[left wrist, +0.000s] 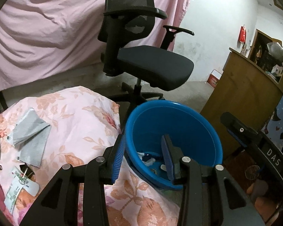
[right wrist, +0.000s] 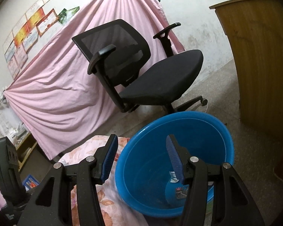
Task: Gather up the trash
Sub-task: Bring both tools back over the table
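Blue bin: contents partly hidden behind fingers.
Left gripper: spread, empty.
Right gripper: spread, empty.
Bed litter: cropped, unclear.

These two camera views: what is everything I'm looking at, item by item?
Bucket: one, blue, on the floor beside the bed, scraps of trash in its bottom.
Office chair: one, black, behind the bucket.
Quilt: one, pink floral, on the bed.
Cloth: one, grey, lying on the quilt.
Sheet: one, pink, hanging behind the chair.
Cabinet: one, brown wood, at right.
Left gripper: black with blue pads, open, empty.
Right gripper: same, open, empty.
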`<state>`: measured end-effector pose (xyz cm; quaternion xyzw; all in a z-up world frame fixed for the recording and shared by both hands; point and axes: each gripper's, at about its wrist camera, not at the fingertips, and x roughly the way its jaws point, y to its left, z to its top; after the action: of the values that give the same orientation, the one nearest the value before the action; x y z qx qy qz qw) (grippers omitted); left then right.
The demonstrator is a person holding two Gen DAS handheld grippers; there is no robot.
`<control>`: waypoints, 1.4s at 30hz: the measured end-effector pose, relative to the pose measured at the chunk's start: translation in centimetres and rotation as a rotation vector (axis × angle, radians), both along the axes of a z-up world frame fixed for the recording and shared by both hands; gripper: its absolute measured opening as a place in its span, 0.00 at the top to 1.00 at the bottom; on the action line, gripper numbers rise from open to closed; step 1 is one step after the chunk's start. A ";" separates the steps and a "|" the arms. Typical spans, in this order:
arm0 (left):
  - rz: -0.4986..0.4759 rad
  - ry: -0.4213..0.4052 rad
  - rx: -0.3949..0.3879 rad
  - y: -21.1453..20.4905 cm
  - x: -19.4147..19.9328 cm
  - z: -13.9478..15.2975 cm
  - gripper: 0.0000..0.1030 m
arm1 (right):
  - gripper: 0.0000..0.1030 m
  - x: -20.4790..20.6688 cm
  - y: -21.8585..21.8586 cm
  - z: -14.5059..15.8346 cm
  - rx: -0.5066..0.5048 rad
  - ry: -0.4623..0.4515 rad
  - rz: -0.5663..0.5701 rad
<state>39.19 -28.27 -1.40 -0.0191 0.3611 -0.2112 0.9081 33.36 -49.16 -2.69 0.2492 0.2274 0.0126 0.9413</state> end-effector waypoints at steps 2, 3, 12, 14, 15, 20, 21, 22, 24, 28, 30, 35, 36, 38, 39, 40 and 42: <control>0.005 -0.014 -0.003 0.4 -0.2 0.4 0.67 | 0.49 0.0 0.1 0.1 -0.003 -0.003 0.001; 0.008 -0.022 -0.004 0.6 -0.3 0.6 0.67 | 0.49 -0.1 0.2 0.2 -0.008 -0.006 0.001; 0.069 -0.099 -0.007 3.8 -2.2 3.4 0.66 | 0.45 -0.7 2.0 2.0 -0.058 -0.071 0.022; 0.093 -0.132 -0.005 4.9 -2.8 4.2 0.63 | 0.45 -0.9 2.6 2.5 -0.067 -0.095 0.030; 0.105 -0.147 -0.005 5.3 -3.1 4.6 0.58 | 0.45 -1.0 2.9 2.7 -0.070 -0.106 0.034; 0.172 -0.229 -0.014 8.5 -5.1 6.4 0.46 | 0.41 -1.5 4.6 3.8 -0.079 -0.169 0.064; 0.183 -0.237 -0.011 9.2 -5.4 6.7 0.44 | 0.40 -1.7 5.0 4.1 -0.084 -0.183 0.068; 0.192 -0.246 -0.010 9.7 -5.6 6.8 0.41 | 0.37 -1.8 5.4 4.3 -0.089 -0.196 0.072; 0.227 -0.264 -0.013 11.2 -6.3 7.2 0.29 | 0.30 -2.0 6.2 4.7 -0.099 -0.221 0.083; 0.306 -0.331 -0.034 13.9 -7.8 7.7 0.06 | 0.20 -2.5 7.9 5.4 -0.126 -0.276 0.111; 0.352 -0.361 -0.047 15.6 -8.6 7.8 0.02 | 0.16 -2.8 9.0 5.8 -0.146 -0.302 0.128; 0.436 -0.410 -0.058 19.6 -10.3 7.8 0.02 | 0.00 -3.9 11.9 6.6 -0.200 -0.388 0.169; 0.449 -0.421 -0.053 20.2 -10.7 7.8 0.02 | 0.00 -4.0 12.5 6.7 -0.209 -0.403 0.181; 0.475 -0.445 -0.038 21.3 -11.5 7.7 0.02 | 0.00 -4.3 13.7 6.9 -0.230 -0.425 0.196; 0.487 -0.454 -0.032 21.7 -11.8 7.6 0.02 | 0.00 -4.4 14.3 6.9 -0.243 -0.434 0.208; 0.500 -0.464 -0.023 22.2 -12.2 7.5 0.02 | 0.00 -4.6 15.0 7.0 -0.256 -0.442 0.219; 0.519 -0.480 -0.010 23.3 -13.1 7.3 0.02 | 0.00 -4.8 16.2 7.2 -0.276 -0.459 0.235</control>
<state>26.13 -5.02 5.91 -0.0645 0.1196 0.0267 0.9904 28.60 -33.00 4.48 0.0812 0.0355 0.1464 0.9852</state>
